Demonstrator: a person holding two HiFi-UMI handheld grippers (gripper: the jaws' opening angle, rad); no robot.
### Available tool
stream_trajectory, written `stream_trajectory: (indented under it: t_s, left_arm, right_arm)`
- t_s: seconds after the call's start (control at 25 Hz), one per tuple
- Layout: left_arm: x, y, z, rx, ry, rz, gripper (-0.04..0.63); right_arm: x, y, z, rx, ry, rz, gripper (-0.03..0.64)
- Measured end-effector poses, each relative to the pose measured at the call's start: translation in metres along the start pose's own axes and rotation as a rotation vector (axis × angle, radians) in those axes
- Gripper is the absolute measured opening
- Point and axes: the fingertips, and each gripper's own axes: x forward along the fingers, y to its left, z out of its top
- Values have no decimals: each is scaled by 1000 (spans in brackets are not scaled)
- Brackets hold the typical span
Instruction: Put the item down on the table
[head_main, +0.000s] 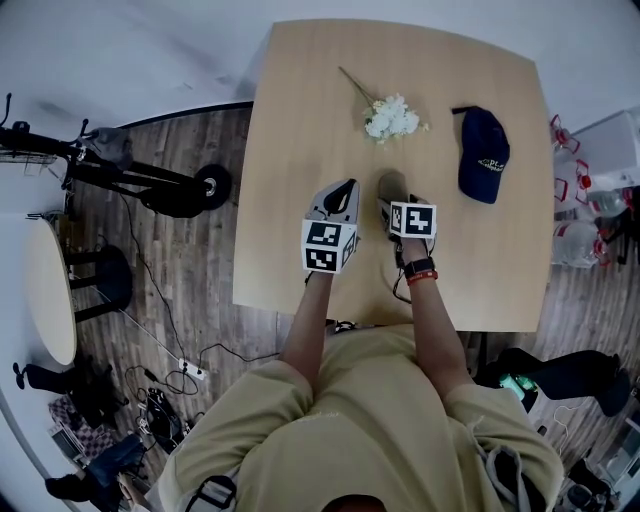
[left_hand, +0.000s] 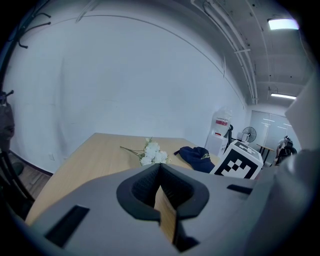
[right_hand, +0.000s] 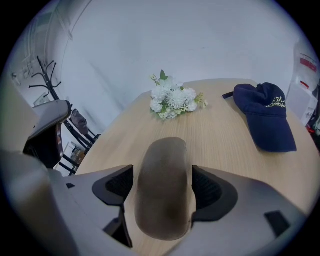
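A dark grey-brown oblong item (right_hand: 164, 185) with rounded ends sits between the jaws of my right gripper (right_hand: 163, 186), which is shut on its sides. In the head view the item (head_main: 390, 184) pokes out ahead of the right gripper (head_main: 393, 203), low over the middle of the wooden table (head_main: 300, 150). Whether it touches the tabletop I cannot tell. My left gripper (head_main: 347, 188) hovers just to its left. Its jaws are shut with nothing in them (left_hand: 161, 192).
White artificial flowers (head_main: 390, 118) (right_hand: 172, 99) (left_hand: 152, 154) lie further back on the table. A navy cap (head_main: 484, 155) (right_hand: 267, 117) (left_hand: 196, 156) lies at the right. Off the table's left are a scooter (head_main: 130, 175), a black stool (head_main: 100, 275) and a round white table (head_main: 50, 290).
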Motion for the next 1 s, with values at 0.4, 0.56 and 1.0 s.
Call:
stream_trajectory:
  t_s: [0.4,0.56,1.0]
  left_arm:
    - [-29,-15,10,27,-28,-9,23]
    - [-44,-22,14,33,-43,-19,23]
    - [-91,-37,25,53,-103,-18,23]
  right_arm:
    - [-50,2,5,4,-92,-10,374]
    - [-76,2,3,11,-140,-24,354]
    - [-144,13,-5,-12,-270,-27,312]
